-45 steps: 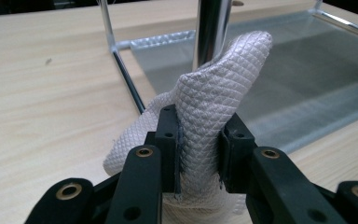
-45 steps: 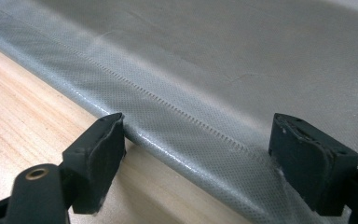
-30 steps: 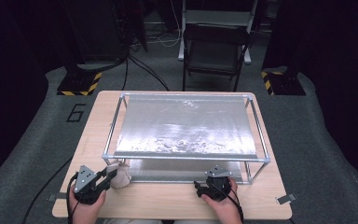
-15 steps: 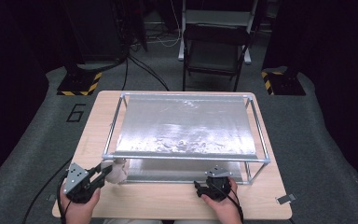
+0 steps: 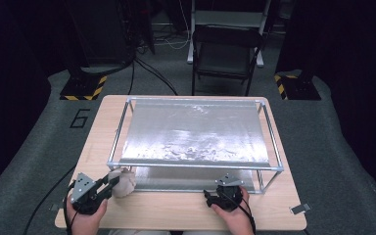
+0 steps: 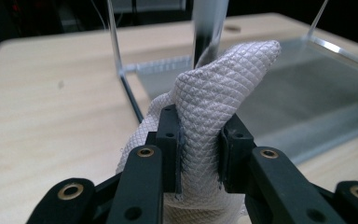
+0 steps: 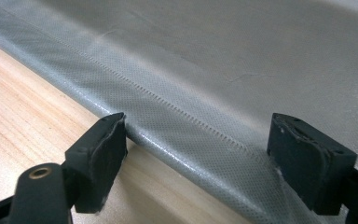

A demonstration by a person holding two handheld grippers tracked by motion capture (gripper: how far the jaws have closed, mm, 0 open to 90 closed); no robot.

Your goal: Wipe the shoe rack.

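The left gripper (image 6: 199, 154) is pinching a bunched white cloth (image 6: 205, 107) at the frame's (image 5: 196, 165) near-left corner, while the right gripper (image 7: 196, 163) is sitting wide open at the grey sheet's (image 7: 242, 70) edge.

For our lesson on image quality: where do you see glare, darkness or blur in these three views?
High view: glare streaks on the silver sheet, dark surroundings. Left gripper view: cloth sharp, background soft. Right gripper view: grey fabric blurs farther off, jaws sharp.
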